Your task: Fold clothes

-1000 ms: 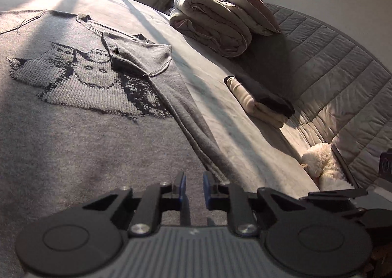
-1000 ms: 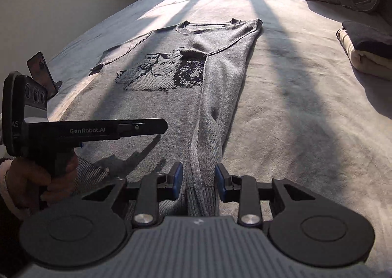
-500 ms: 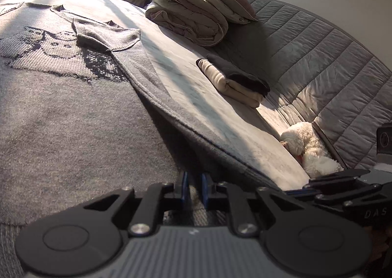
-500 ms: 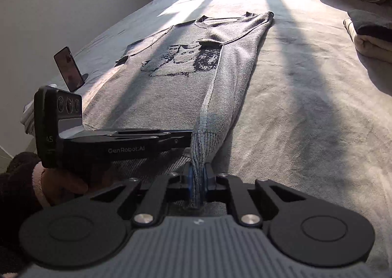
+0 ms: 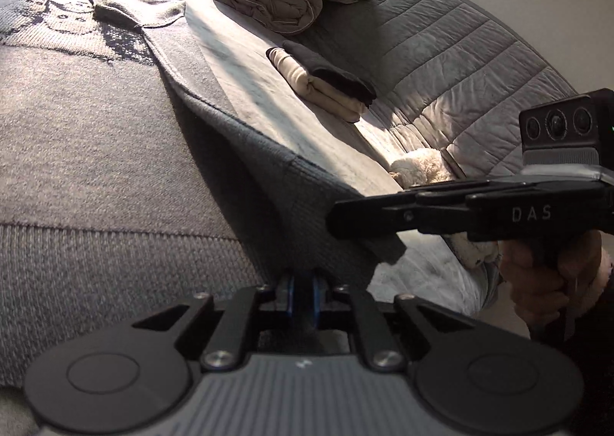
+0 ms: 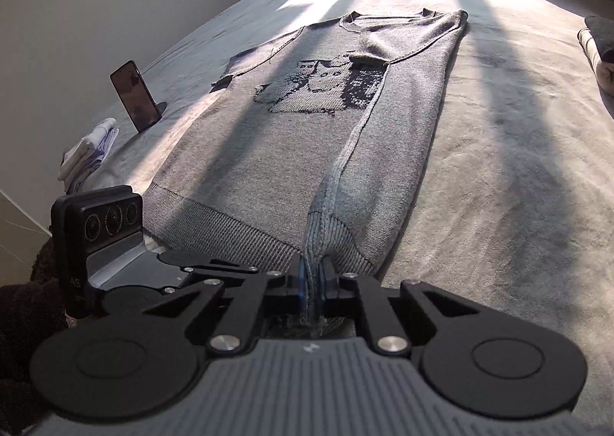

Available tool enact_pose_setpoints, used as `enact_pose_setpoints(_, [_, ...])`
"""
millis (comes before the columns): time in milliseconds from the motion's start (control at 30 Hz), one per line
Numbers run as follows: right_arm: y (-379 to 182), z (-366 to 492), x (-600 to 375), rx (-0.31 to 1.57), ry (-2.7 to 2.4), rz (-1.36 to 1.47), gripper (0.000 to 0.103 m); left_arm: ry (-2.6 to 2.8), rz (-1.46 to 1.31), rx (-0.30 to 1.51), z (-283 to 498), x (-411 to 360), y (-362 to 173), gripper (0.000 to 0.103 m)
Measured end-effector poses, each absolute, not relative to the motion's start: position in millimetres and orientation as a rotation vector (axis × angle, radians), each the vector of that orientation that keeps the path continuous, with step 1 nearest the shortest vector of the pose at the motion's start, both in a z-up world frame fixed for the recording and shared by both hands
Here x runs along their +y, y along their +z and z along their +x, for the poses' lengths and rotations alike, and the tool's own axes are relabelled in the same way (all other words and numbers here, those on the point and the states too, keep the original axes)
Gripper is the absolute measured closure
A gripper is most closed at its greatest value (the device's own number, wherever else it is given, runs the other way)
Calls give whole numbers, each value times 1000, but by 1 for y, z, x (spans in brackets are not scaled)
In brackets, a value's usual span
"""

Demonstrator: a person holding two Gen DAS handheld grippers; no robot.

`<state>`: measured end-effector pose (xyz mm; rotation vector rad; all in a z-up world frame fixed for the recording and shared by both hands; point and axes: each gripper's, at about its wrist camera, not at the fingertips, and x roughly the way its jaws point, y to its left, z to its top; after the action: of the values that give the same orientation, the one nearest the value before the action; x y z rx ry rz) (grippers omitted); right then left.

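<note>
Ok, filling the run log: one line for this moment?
step: fold grey sweater | left tool: shut on hem | right tool: shut on sleeve cuff | surface: bed

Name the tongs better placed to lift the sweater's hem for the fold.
Neither alone, probably: the right tongs clamp the sleeve cuff at the hem; the left tongs pinch the sweater hem alongside.

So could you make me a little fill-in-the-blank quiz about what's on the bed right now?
1. The grey sweater lies spread on the ____.
2. A ____ stands propped upright left of the sweater in the right wrist view.
3. The right gripper has its jaws shut on the sweater's ____ edge.
4. The knitted picture on the sweater's front shows ____.

Missing words: bed; phone; bottom; cats
</note>
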<state>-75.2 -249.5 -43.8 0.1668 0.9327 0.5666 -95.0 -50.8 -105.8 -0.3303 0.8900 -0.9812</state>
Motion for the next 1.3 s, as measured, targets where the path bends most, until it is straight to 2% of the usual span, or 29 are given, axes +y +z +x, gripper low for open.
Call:
enact_pose_setpoints(133, [-46,-74,-246,937,583,175,92,-1038,-147,983,-97,-40,-87,89])
enact_pose_setpoints(200, [-47,-73,-244,943,586,175,92,-1008,-130,984,-91,-27,-76,76])
enact_pose_setpoints(233, [-48,-73,-242,948,587,171,92,-987,-141,970,-86,-19,-71,64])
enact_pose_setpoints(267, [-49,-73,-241,952,587,167,92,-967,-152,957,-82,-11,-66,58])
enact_pose_setpoints(400, [-53,-70,-238,972,594,173,91,-888,-298,960,-53,11,-61,54])
enact_pose_setpoints(533, [-55,-67,-231,985,599,173,90,-864,-479,1025,-26,18,-80,49])
enact_pose_setpoints(667, [-60,-66,-222,1004,610,159,88,-863,-594,1061,-11,11,-101,49])
enact_pose_setpoints(800, [-69,-65,-216,1037,631,178,86,-873,-682,1019,-6,8,-110,49])
enact_pose_setpoints(900, [-73,-68,-213,1053,663,176,85,-848,-688,974,-4,-1,-112,52])
enact_pose_setpoints(1000, [-70,-72,-217,1055,686,194,80,-814,-648,919,-8,-11,-111,63])
enact_pose_setpoints(1033, [-68,-74,-220,1049,686,208,73,-796,-614,893,-10,-14,-110,75])
enact_pose_setpoints(1067, [-66,-76,-225,1038,680,225,66,-785,-577,877,-12,-17,-110,100])
enact_pose_setpoints(1300, [-73,-71,-253,1018,532,320,64,-716,-413,747,-29,-18,-95,101])
